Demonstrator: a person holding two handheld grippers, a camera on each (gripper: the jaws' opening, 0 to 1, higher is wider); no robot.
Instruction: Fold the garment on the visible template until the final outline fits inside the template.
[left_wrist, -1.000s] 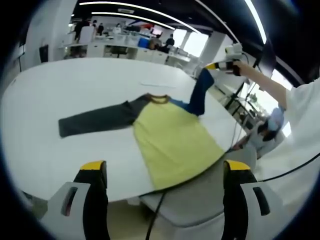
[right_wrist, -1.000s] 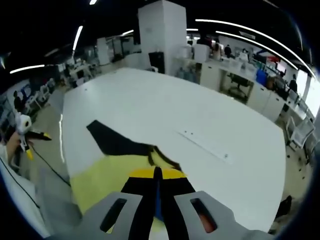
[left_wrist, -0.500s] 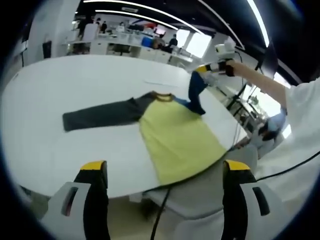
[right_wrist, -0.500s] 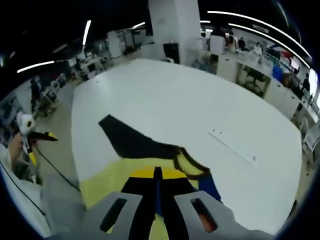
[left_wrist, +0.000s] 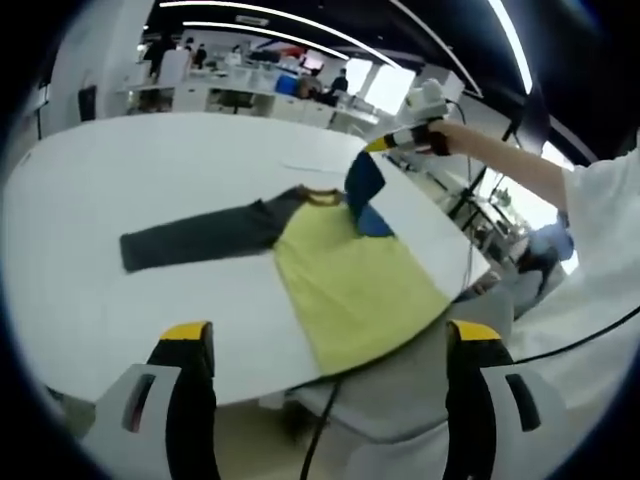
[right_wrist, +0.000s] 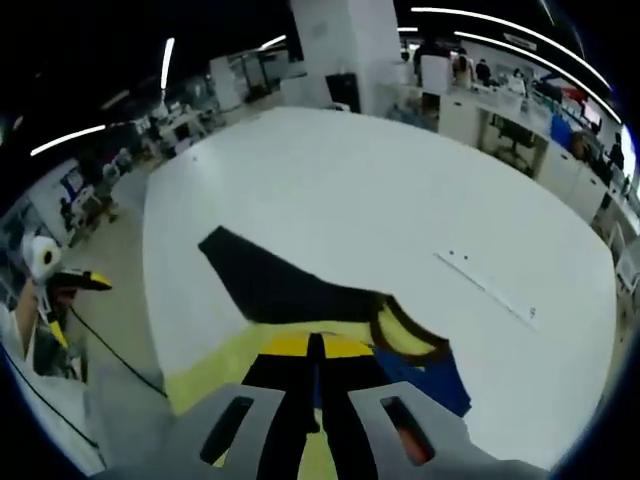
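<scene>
Folding the blue sleeve inward — your right gripper clenched on it, left gripper released — lay it across the yellow body next

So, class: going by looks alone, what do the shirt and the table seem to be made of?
Shirt: soft knit fabric, likely cotton jersey, matte; the blue sleeve drapes limply from the right gripper.
Table: smooth, hard white top, perhaps laminate; its faint sheen suggests this, though the core cannot be told.
</scene>
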